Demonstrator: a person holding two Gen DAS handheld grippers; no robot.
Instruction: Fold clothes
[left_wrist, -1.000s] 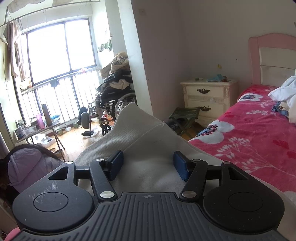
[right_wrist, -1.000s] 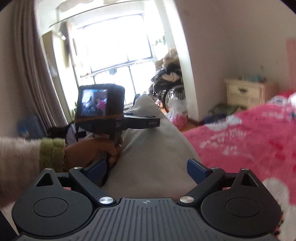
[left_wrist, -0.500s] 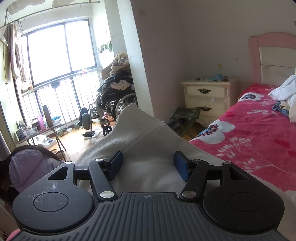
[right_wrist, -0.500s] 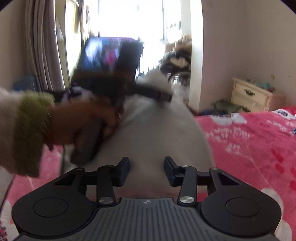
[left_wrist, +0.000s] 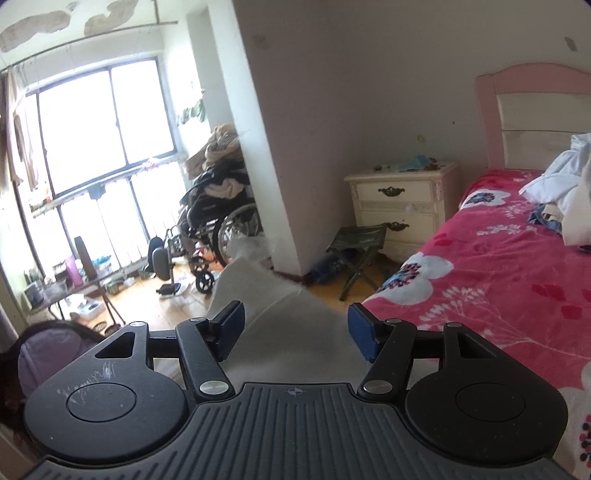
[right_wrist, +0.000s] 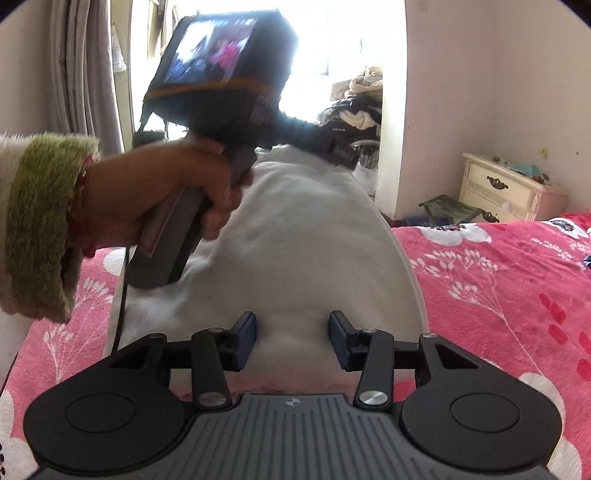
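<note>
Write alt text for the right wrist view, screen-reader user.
The right gripper straddles a bunched white garment lying on a pink floral bedspread. On the left, a hand in a green fuzzy cuff grips the left gripper's handle over the same garment. A cream nightstand stands beyond.

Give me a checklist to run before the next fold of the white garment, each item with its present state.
1. Left gripper holds the white garment: ok, the cloth rises up to it.
2. Cloth sits between the right gripper pads: ok.
3. Right gripper's hold is firm: cannot tell.
4. Bed cover beside the garment is bare for laying it down: ok.
5. Pile of other clothes lies apart from the garment: ok.
</note>
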